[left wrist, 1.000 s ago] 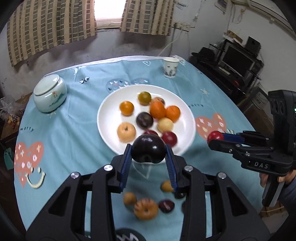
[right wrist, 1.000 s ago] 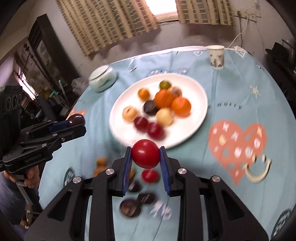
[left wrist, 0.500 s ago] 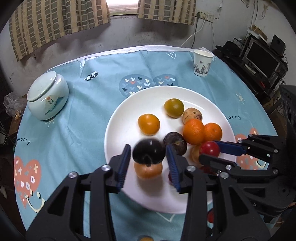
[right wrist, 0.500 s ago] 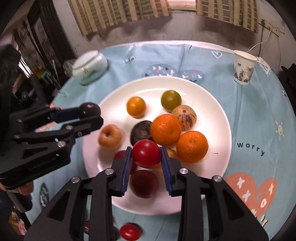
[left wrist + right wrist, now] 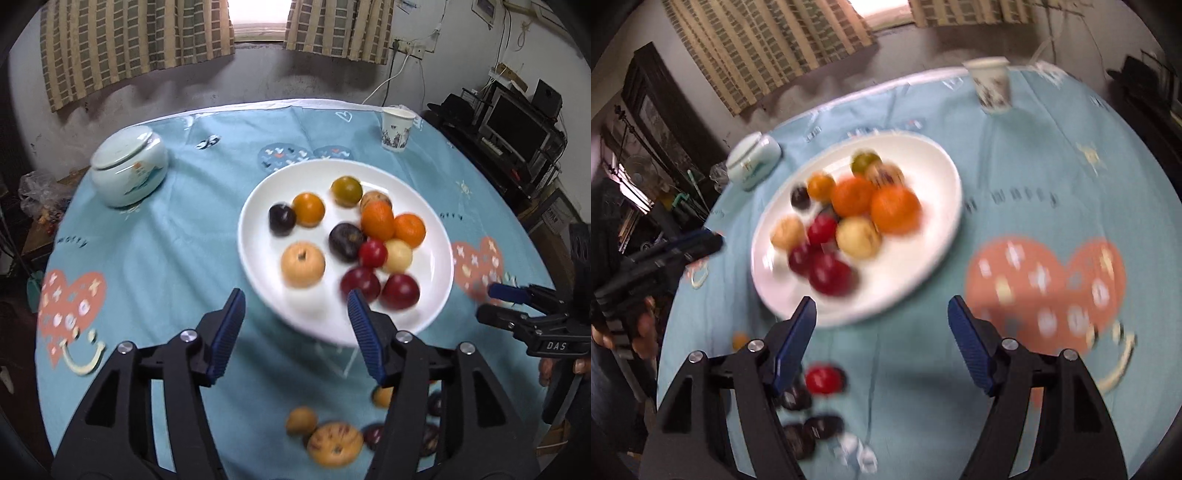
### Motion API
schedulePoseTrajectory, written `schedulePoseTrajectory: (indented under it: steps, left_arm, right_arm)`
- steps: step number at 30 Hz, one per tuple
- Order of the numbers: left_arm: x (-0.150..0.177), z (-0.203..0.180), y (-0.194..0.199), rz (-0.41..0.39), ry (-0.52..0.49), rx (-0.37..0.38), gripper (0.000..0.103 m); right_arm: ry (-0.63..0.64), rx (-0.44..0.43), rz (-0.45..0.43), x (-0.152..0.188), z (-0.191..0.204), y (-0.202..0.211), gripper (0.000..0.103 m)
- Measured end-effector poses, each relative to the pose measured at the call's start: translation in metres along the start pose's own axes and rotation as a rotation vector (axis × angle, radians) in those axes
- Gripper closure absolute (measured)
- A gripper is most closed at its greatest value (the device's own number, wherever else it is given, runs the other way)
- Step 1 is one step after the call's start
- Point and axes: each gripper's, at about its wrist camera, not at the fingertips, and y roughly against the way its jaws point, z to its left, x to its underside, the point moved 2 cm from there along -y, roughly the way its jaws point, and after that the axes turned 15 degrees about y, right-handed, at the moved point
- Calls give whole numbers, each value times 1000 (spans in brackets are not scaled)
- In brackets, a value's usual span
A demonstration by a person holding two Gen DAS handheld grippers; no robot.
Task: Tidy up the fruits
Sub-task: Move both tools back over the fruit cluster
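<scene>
Grippers (image 5: 293, 336) (image 5: 881, 345) angle downward, jaws opening, empty.

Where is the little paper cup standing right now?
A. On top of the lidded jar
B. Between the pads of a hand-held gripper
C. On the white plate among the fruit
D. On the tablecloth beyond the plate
D: the paper cup stands on the tablecloth past the plate's far rim.

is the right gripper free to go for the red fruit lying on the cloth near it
Probably yes. The right gripper holds nothing, its jaws opening, and the red fruit lies in the open on the tablecloth just beside its left finger, with dark fruits close by.
</scene>
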Motion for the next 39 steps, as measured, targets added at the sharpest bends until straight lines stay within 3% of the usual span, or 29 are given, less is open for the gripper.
schedulePoseTrajectory:
  steps: [5, 10, 14, 25, 32, 39]
  left_arm:
    - [42, 21, 21, 52, 37, -24, 39]
    - [83, 36, 38, 113, 91, -42, 36]
    - [106, 33, 55, 113, 90, -44, 36]
    - [124, 39, 94, 56, 106, -95, 31]
    - [141, 46, 103, 64, 142, -114, 31]
    - [152, 53, 114, 55, 172, -121, 31]
  right_arm:
    - [-51, -31, 76, 51, 10, 8, 29]
    - [-49, -44, 87, 67, 27, 14, 29]
    - [2, -77, 83, 69, 52, 18, 29]
    - [21, -152, 72, 80, 75, 29, 27]
    - [36, -158, 82, 88, 79, 33, 27]
    - [66, -126, 55, 67, 67, 40, 27]
